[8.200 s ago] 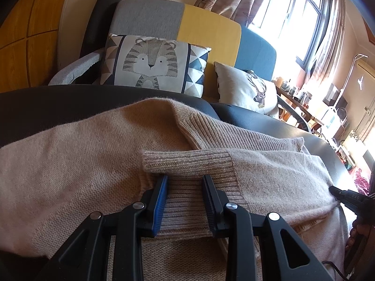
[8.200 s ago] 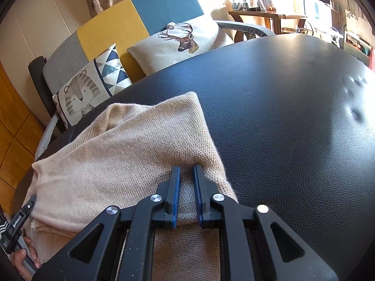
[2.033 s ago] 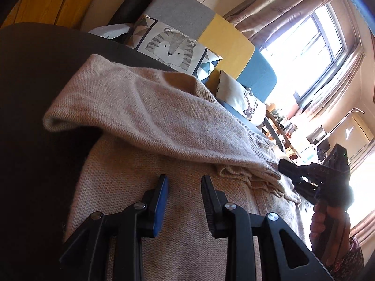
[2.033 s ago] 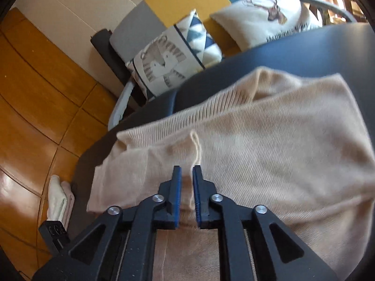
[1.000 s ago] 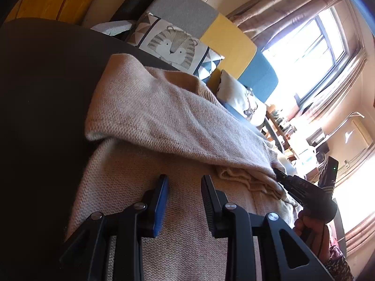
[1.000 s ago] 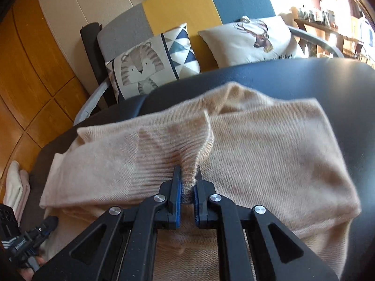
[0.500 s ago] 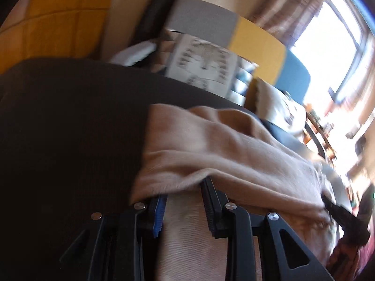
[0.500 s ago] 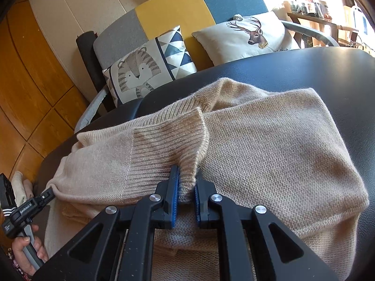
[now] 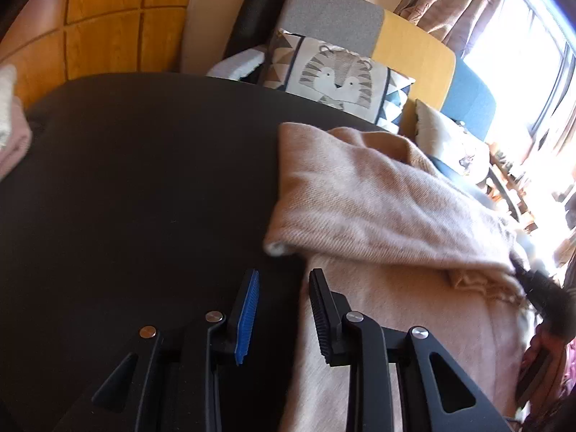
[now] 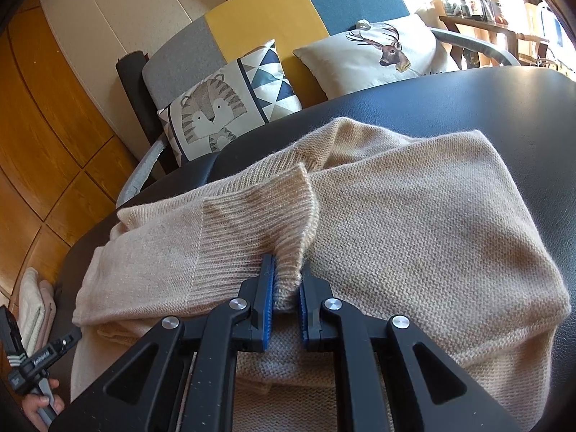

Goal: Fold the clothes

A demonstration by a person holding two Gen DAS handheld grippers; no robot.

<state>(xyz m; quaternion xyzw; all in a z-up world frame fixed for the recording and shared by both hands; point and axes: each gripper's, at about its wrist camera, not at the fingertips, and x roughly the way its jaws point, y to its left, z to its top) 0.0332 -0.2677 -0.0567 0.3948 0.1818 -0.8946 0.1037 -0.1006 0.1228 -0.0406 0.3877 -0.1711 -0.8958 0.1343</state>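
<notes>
A beige knitted sweater [image 10: 414, 223] lies folded on the black leather table [image 10: 504, 108]. One sleeve is laid across its body. My right gripper [image 10: 286, 277] is shut on that sleeve's ribbed cuff [image 10: 252, 223], low over the sweater's near half. In the left wrist view my left gripper [image 9: 282, 280] stands open at the left edge of the sweater [image 9: 378, 208]. One of its fingers is over bare table, the other by the knit, with nothing between them. The right gripper [image 9: 540, 288] shows at that view's right edge.
A patchwork sofa [image 10: 288, 10] stands behind the table with a tiger cushion [image 10: 223, 104] and a deer cushion [image 10: 381, 54]. Folded pale clothes [image 10: 32, 306] sit at the table's left end. Wooden wall panels [image 9: 108, 36] are behind on the left, a bright window [image 9: 522, 54] on the right.
My left gripper has swung left off the sweater's body to its left edge, so bare table now fills that view. The right gripper keeps its grip on the cuff and has barely moved.
</notes>
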